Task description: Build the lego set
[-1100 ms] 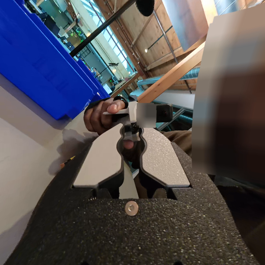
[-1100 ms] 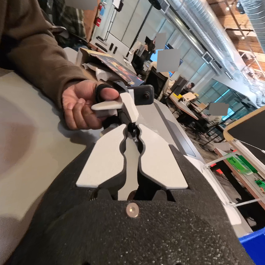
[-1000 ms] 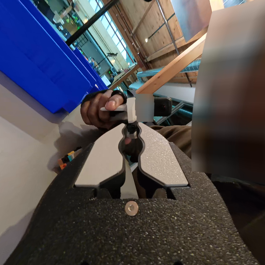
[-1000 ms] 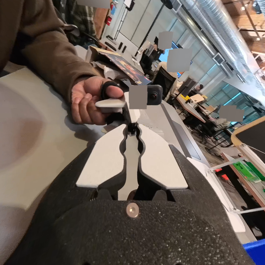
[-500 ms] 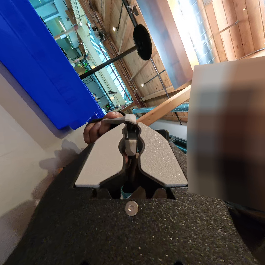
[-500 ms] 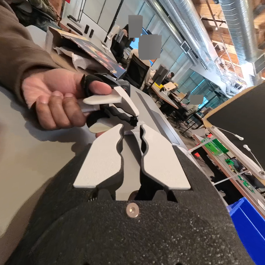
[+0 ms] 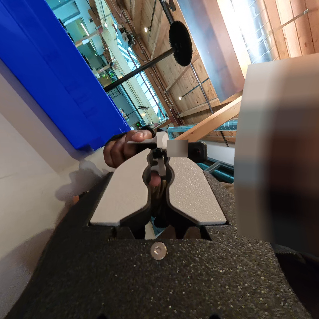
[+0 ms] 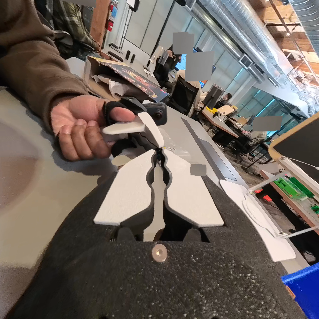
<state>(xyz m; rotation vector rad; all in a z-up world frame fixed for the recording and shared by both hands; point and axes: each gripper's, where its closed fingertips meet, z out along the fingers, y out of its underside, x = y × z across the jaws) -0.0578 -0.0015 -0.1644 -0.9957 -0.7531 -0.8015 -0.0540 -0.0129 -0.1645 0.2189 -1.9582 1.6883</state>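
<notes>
Both grippers have swung back level; the left gripper (image 7: pixel 158 153) and right gripper (image 8: pixel 159 155) stay clenched on one small black piece (image 7: pixel 157 154).

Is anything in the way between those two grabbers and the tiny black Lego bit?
Nothing visible does. The black Lego piece already sits in the jaws of the left gripper, and the right gripper pinches it from the opposite side, tip to tip.
</notes>
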